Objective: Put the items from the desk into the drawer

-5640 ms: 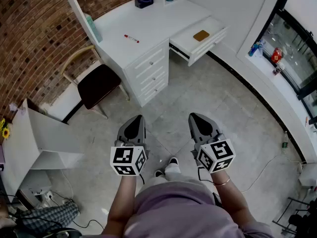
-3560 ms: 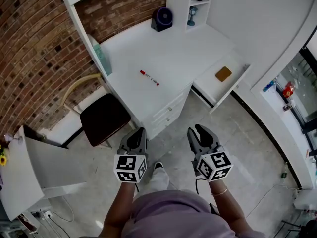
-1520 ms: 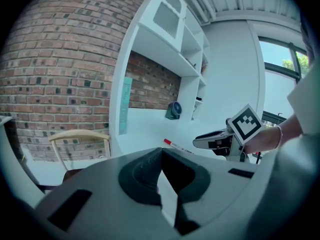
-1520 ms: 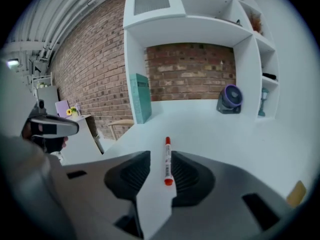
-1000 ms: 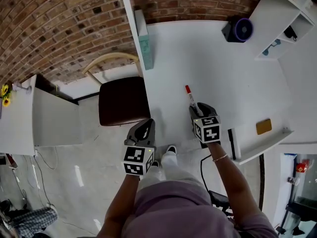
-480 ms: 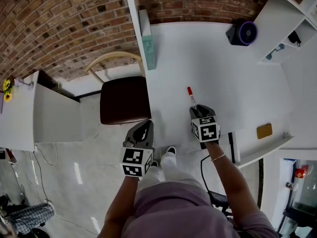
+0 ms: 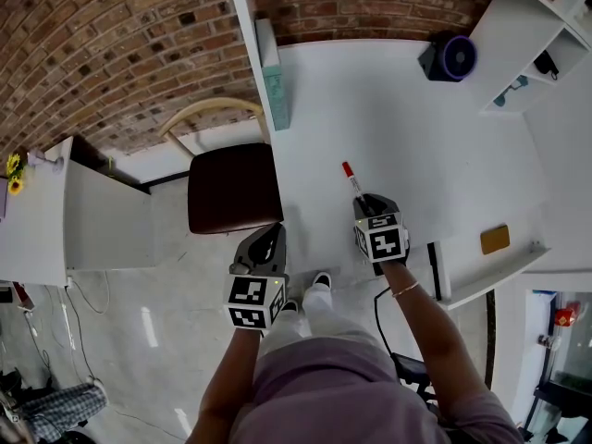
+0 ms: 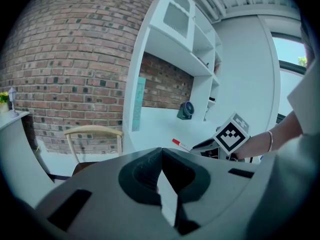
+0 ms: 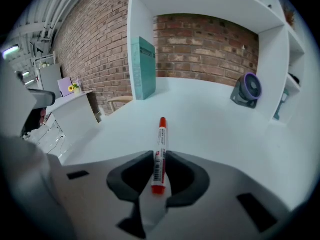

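A red-capped marker lies on the white desk near its front edge. My right gripper sits at the marker's near end. In the right gripper view the marker runs lengthwise between the jaws, which have just been closing and now touch both its sides. My left gripper hangs shut and holds nothing, off the desk's left front corner above the floor. In the left gripper view its jaws meet, with the marker and right gripper ahead of them.
An open drawer juts out at the right of the desk and holds a brown flat item. A black and purple fan stands at the back, a teal book at the left edge. A chair is left of the desk.
I walked up to the desk over the earlier frames. The right gripper reached the marker and its jaws narrowed onto it. The left gripper stayed low and shut.
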`<move>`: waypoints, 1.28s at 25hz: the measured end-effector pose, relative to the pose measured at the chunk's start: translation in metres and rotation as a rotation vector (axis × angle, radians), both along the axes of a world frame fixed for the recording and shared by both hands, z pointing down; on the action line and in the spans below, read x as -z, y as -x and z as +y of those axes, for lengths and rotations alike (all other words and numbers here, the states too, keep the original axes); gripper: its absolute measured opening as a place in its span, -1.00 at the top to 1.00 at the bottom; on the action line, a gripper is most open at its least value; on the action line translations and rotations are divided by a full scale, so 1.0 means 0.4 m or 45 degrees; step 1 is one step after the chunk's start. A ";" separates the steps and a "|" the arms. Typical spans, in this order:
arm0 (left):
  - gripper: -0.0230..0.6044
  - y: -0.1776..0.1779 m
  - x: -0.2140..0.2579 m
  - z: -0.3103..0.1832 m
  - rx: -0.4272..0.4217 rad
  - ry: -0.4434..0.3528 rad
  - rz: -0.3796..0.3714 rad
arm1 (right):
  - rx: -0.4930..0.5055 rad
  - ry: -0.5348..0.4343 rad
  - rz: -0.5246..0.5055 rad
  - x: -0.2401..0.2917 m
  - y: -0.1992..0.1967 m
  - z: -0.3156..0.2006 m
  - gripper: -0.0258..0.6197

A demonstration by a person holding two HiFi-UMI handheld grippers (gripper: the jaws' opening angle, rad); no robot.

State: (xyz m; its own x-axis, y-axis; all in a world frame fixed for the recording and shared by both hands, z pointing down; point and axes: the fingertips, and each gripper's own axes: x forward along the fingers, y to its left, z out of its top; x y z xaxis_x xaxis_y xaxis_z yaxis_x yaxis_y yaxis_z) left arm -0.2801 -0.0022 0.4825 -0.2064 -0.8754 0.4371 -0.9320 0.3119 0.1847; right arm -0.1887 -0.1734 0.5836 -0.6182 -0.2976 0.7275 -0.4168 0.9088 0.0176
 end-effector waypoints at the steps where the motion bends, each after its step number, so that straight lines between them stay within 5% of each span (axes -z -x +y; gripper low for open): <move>1: 0.93 0.002 0.001 0.002 0.004 -0.003 0.004 | 0.003 -0.005 0.002 0.000 0.000 0.001 0.67; 17: 0.93 -0.025 0.016 -0.036 -0.056 -0.021 -0.005 | -0.014 -0.035 -0.055 0.029 -0.049 0.019 0.68; 32: 0.93 -0.152 0.037 -0.170 -0.286 -0.069 -0.046 | -0.176 -0.073 -0.185 0.132 -0.195 -0.002 0.68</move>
